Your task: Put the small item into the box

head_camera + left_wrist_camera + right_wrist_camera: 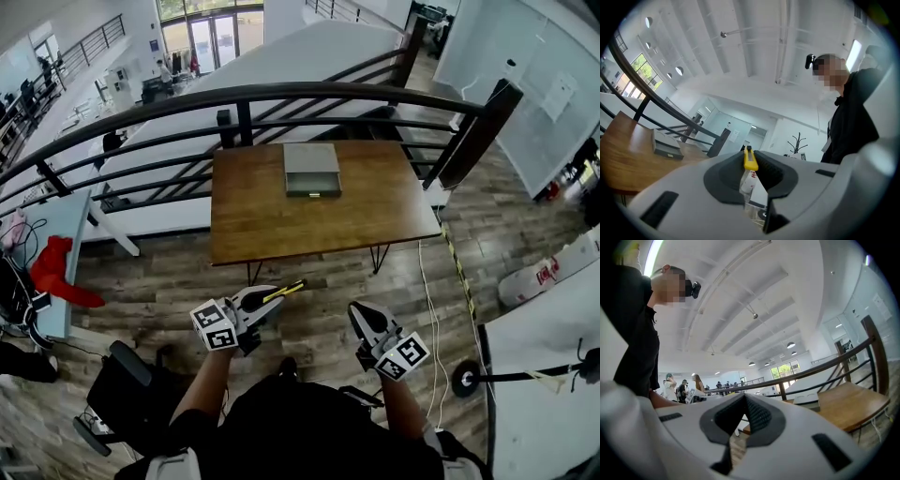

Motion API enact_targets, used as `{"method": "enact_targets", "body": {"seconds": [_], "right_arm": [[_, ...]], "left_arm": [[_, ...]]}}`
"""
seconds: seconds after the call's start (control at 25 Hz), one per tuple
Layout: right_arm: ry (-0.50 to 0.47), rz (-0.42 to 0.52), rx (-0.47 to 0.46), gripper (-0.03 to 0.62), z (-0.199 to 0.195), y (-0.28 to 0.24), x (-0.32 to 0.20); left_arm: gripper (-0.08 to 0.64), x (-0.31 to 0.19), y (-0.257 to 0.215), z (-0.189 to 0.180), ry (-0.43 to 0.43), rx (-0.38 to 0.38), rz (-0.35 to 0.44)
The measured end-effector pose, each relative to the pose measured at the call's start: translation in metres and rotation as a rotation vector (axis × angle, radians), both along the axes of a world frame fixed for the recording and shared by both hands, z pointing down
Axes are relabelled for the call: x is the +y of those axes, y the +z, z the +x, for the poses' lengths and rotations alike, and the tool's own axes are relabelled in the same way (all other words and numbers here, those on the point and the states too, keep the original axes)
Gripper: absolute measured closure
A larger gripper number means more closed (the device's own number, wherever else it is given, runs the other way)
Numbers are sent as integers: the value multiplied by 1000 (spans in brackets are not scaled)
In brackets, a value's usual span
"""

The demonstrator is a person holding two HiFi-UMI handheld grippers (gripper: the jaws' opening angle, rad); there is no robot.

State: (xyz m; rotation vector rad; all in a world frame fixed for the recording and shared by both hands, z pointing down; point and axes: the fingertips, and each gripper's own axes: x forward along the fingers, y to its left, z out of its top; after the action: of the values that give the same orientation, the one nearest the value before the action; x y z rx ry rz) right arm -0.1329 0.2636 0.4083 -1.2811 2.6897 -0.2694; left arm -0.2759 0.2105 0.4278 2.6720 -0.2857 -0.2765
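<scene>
A grey flat box (311,169) lies at the far middle of a wooden table (262,220). The small item, a yellow utility knife (284,292), sticks out of my left gripper (266,302), which is shut on it and held low in front of the person's body, well short of the table. In the left gripper view the knife (750,161) stands pinched between the dark pads, with the box (665,146) far off to the left. My right gripper (362,317) is shut with nothing in it. In the right gripper view, that gripper (743,401) has the box (806,401) beyond it.
A dark metal railing (281,94) runs behind the table, with a drop to a lower floor beyond. A black chair (127,380) stands at the lower left. A white table (539,375) sits at the right. Cables trail on the wood floor (431,281).
</scene>
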Motion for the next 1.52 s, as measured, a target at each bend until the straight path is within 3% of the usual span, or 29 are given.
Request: {"method": "enact_targets", "body": {"seconds": [0.28, 0.6, 1.04, 1.52], "right_arm": [[13, -1, 9, 581, 9, -3, -33], [19, -6, -26, 581, 60, 4, -78], [-120, 24, -65, 581, 153, -1, -168], [-268, 35, -55, 581, 241, -10, -228]], "left_arm": [[485, -35, 7, 13, 13, 19, -31], [485, -75, 12, 54, -11, -11, -39], [485, -148, 3, 136, -161, -27, -53], [485, -195, -22, 216, -290, -38, -19]]}}
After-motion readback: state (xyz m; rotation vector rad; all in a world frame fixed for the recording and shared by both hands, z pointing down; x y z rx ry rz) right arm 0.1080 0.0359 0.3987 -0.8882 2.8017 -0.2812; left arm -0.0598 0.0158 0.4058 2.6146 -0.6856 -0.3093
